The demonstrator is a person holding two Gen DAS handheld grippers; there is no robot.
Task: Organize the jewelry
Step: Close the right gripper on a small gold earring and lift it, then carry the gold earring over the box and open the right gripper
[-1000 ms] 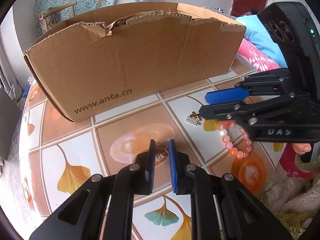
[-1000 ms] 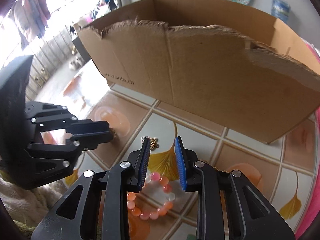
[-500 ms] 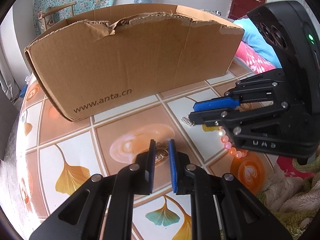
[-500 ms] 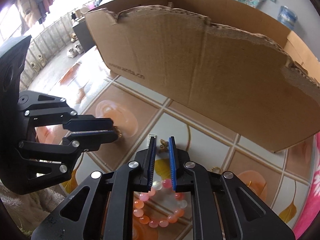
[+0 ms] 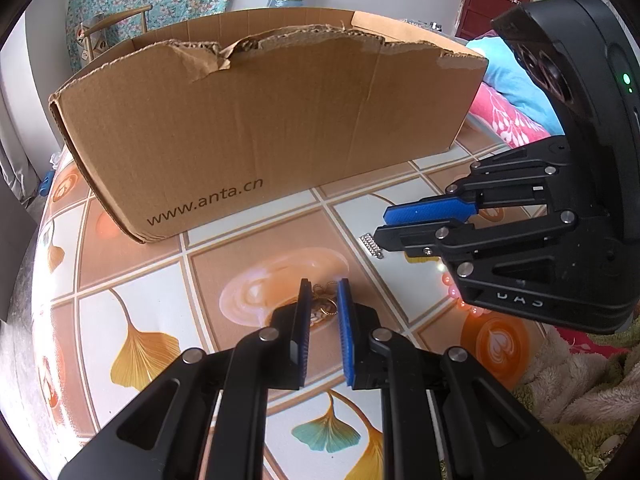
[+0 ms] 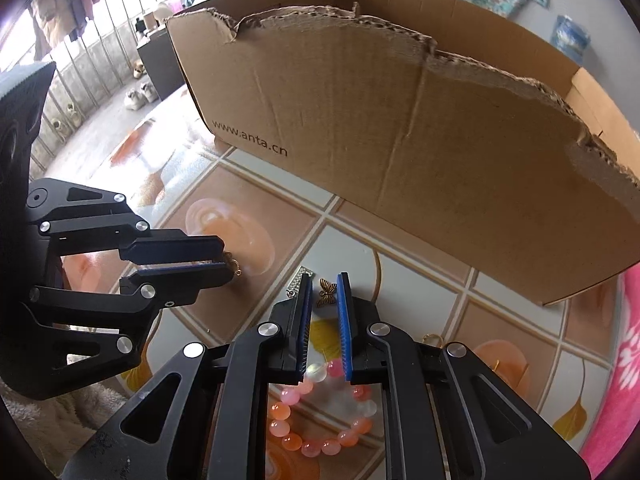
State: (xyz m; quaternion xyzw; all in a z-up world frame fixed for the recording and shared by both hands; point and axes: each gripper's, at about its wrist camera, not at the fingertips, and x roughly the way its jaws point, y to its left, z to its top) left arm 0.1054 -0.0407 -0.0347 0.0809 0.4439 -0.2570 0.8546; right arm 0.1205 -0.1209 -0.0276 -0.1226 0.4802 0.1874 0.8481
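Note:
My left gripper (image 5: 323,284) rests low over the tiled tabletop (image 5: 140,312), shut on a small gold chain piece (image 5: 325,306). The right wrist view shows that gold piece (image 6: 234,266) poking from the left gripper (image 6: 226,258). My right gripper (image 6: 324,278) has its blue pads drawn in on a bronze butterfly charm (image 6: 327,293) lying on the table. A silver bar piece (image 6: 297,282) lies just outside its left finger. A pink and orange bead bracelet (image 6: 320,420) lies under the right gripper's body. The right gripper (image 5: 382,226) reaches in from the right beside the silver bar (image 5: 371,246).
A torn brown cardboard box (image 5: 280,120) printed "www.anta.cn" stands open-topped across the back of the table. A small gold ring (image 6: 430,337) lies to the right of the bracelet. A fuzzy beige blanket (image 5: 580,380) and pink cloth (image 6: 628,340) border the near right edge.
The right gripper's jaws narrowed from wide apart to close on the butterfly charm, and it slid forward off the bracelet. The left gripper kept still with the gold piece.

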